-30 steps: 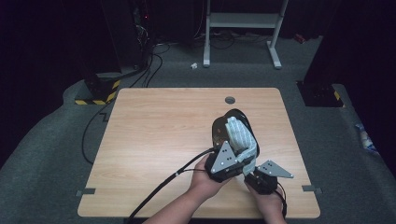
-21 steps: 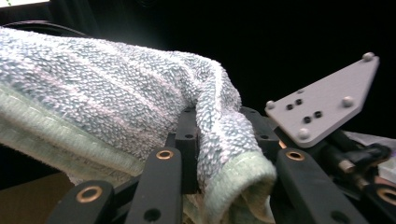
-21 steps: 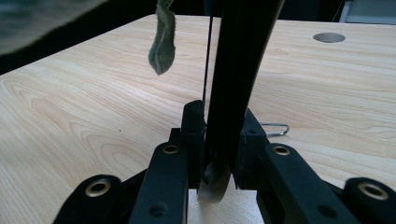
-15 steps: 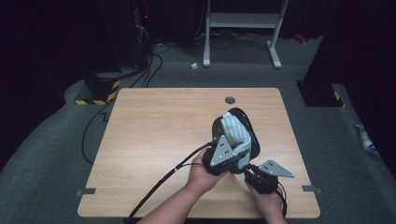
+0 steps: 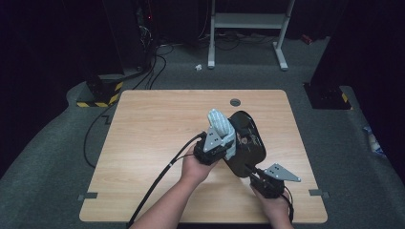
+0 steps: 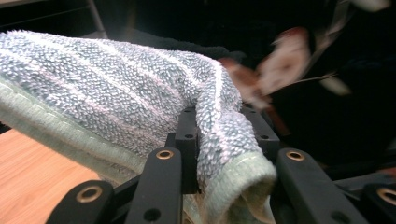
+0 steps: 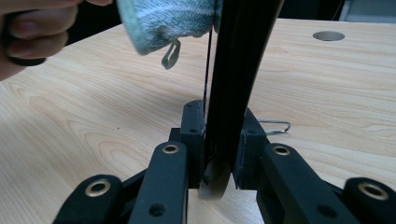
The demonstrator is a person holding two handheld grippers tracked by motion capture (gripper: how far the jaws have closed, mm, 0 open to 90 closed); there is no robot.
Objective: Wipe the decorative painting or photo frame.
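1. on the wooden table (image 5: 143, 143), toward its right half, a black tray (image 5: 248, 143) with a printed picture on its face is held up off the surface
2. the right gripper (image 5: 261, 177) comes in from the bottom right, a grey three-cornered plate (image 5: 282, 172) on top of it, and its jaws are clamped on the near edge of the black tray
3. in the right gripper view the tray (image 7: 238, 84) stands on edge between the two black jaws, which press on it from both sides, with the table (image 7: 327, 93) beneath
4. the left gripper (image 5: 220, 139) sits just left of the tray, and its jaws are clenched on a blue-grey cloth (image 5: 220, 125) with pale stripes
5. the cloth lies against the upper left face of the tray, touching it, its free end pointing away from the person
6. in the left gripper view the cloth (image 6: 116, 98) is pinched between the jaws; a folded, green-hemmed end (image 6: 243, 182) bulges out near the camera, and the rest stretches away to the left
7. beyond the cloth in that view the tray's dark face (image 6: 327, 116) and its printed picture are blurred
8. in the right gripper view the cloth (image 7: 168, 18) hangs at the top, touching the tray's left side, with a small hanging loop (image 7: 170, 53) below it and the left hand (image 7: 32, 32) at the upper left
9. a round hole (image 5: 235, 102) sits near the table's far edge, well apart from the tray
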